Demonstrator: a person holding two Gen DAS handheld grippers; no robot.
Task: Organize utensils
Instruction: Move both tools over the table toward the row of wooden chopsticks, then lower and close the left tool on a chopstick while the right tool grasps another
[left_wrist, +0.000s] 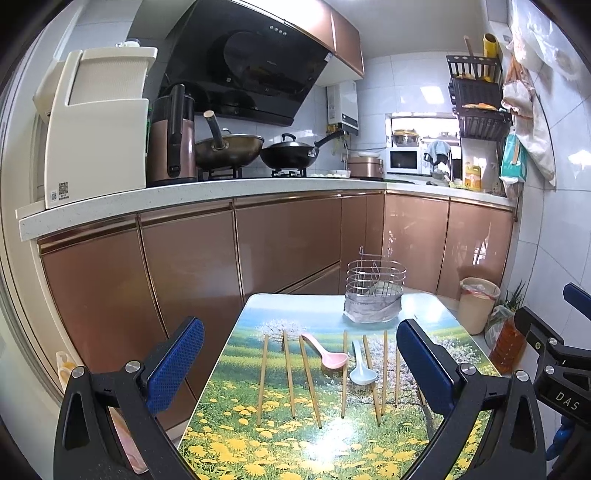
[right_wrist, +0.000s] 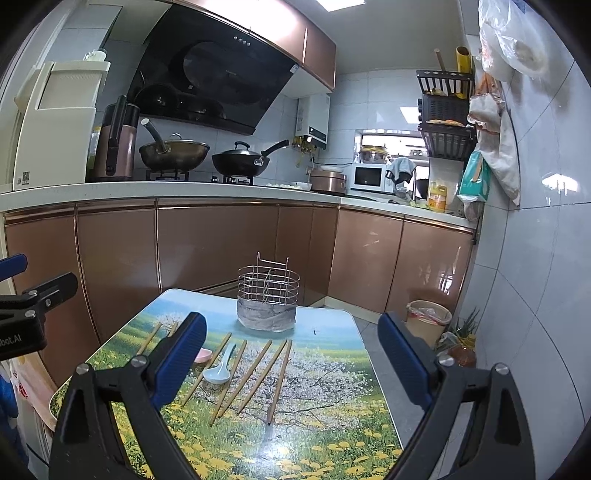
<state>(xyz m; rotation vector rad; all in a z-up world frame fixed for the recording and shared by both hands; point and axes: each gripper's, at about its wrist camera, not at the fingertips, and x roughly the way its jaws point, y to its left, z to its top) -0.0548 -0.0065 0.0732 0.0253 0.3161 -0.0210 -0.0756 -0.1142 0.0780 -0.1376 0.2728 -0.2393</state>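
Chopsticks (left_wrist: 288, 373) and spoons (left_wrist: 325, 355) flat on table (left_wrist: 317, 454), ahead of both tongs (left_wrist: 301, 367) (right_wrist: 291, 354); tongs spread wide, empty.

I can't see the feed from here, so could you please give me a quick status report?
Left gripper and right gripper open, empty. Chopsticks, pink spoon, blue spoon flat on table. Wire holder upright behind them; nothing blocking.
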